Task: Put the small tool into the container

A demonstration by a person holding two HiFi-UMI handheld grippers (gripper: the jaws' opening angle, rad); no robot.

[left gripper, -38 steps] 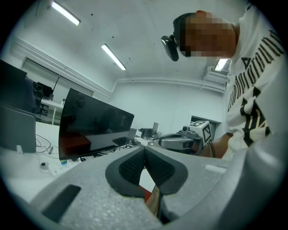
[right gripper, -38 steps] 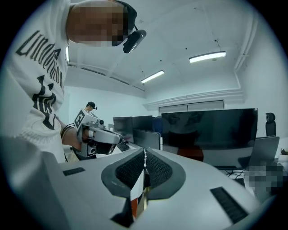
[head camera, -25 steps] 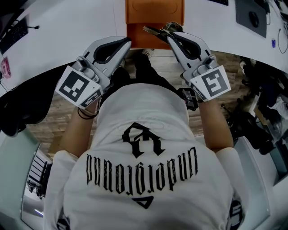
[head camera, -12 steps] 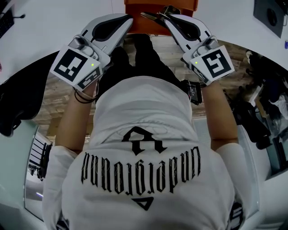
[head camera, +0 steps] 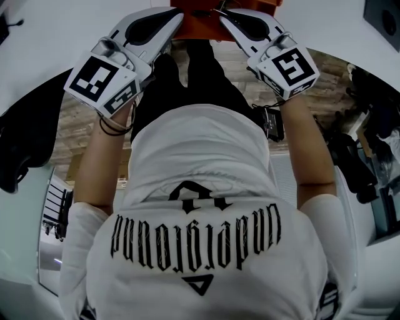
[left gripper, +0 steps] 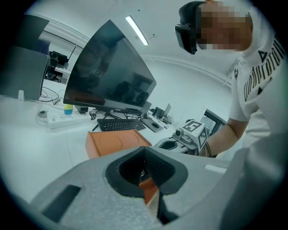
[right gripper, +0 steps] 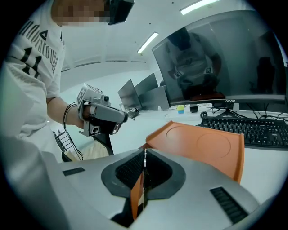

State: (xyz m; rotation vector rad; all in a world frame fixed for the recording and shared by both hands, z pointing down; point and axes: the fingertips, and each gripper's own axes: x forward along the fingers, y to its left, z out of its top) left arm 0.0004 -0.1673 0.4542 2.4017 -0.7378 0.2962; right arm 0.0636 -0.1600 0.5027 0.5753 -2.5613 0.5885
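A: Two pairs of tongs reach the top edge of the head view. Which one has the small tool?

B: The right tongs (head camera: 222, 14). In the right gripper view they stand narrow, with their pads pressed on the small tool (right gripper: 144, 167). It shows edge-on as a thin pale strip, upright, at the lower centre of the frame.

A: And the left tongs (head camera: 177, 15)?

B: Drawn nearly together with nothing between them. In the left gripper view only a wedge of orange shows through the slit.

A: That orange is the container?

B: Yes. The container (right gripper: 202, 143) is a flat orange piece with two shallow round dents in its face, lying on the white tabletop (left gripper: 54, 143). Seen from the right tongs, it sits just beyond the tips and runs toward the right of the frame.

A: So the tool is not in it?

B: It is clamped in the tongs, close to the container's near edge. Whether it touches the orange, I cannot tell. In the head view both pairs of tips lie over that edge at top centre, close beside each other.

A: Anything behind?

B: A keyboard (right gripper: 252, 128) and a dark monitor (right gripper: 216, 58) stand past the container.
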